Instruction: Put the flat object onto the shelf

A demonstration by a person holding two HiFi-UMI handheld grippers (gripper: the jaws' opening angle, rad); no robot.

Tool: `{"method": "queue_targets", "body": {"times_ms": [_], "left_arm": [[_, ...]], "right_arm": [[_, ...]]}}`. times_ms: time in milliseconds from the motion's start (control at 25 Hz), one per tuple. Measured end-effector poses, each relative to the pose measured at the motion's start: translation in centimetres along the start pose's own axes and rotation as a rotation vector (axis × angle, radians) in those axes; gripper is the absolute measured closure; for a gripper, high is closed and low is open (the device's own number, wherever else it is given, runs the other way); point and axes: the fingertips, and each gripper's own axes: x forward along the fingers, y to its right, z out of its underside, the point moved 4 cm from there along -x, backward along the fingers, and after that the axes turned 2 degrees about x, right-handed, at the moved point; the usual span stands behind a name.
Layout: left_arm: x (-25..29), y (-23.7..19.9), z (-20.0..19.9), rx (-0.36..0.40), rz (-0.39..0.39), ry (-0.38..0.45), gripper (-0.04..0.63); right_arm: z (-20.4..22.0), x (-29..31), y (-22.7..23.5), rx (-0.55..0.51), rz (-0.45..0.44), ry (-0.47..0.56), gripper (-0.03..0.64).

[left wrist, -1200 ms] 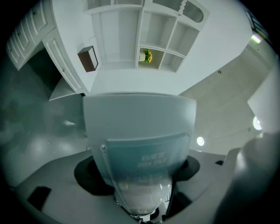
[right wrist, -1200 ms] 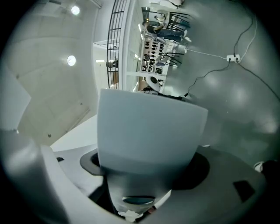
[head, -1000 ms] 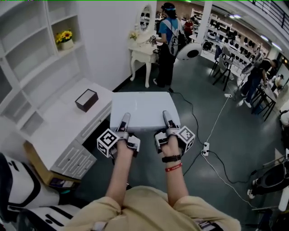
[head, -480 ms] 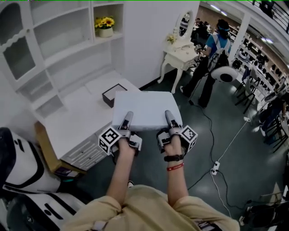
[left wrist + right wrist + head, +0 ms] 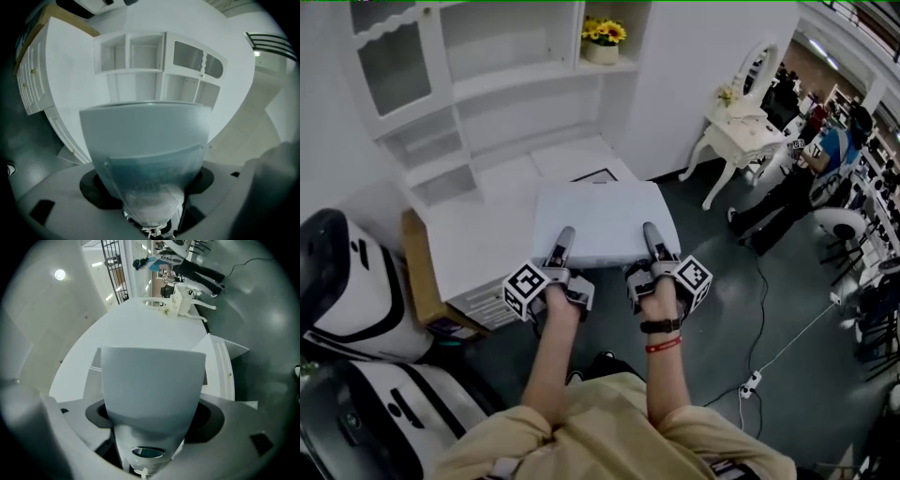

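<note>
L tongs (image 5: 564,239) & R tongs (image 5: 650,234) both clamped on near edge of flat white object (image 5: 605,208), held level at white counter (image 5: 483,239), pot (image 5: 602,53) w/ yellow flowers (image 5: 605,31) on upper shelf (image 5: 525,80)

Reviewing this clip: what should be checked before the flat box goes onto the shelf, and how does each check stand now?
1. Grip of left gripper on flat box: ok, clamped on its near edge.
2. Grip of right gripper: ok, likewise.
3. Flat box level: ok.
4. Wide shelf bay free: ok, nothing seen in it.
5. Flat box fits that bay: cannot tell.
6. Clearance over dark case on desk: cannot tell, mostly hidden.
</note>
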Motion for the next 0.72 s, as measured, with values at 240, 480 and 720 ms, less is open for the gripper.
{"method": "queue_targets", "body": {"times_ms": [240,480,720], "left_arm": [[0.3,-0.7,-5.4,-0.016,-0.039,0.153,0.252],[3.0,0.3,-12.1,0.031,-0.019,0.307,0.252],[7.0,2.1,-15.2,0.095,-0.037,0.384,0.253]], "right_arm": [[3.1,7.9,-0.5,-0.007,-0.009,-0.132,0.229],[6.1,17.1,-1.3,-0.004,-0.048,-0.287,0.229],[6.1,23.4,-2.1,0.029,-0.027,-0.335,0.233]]}}
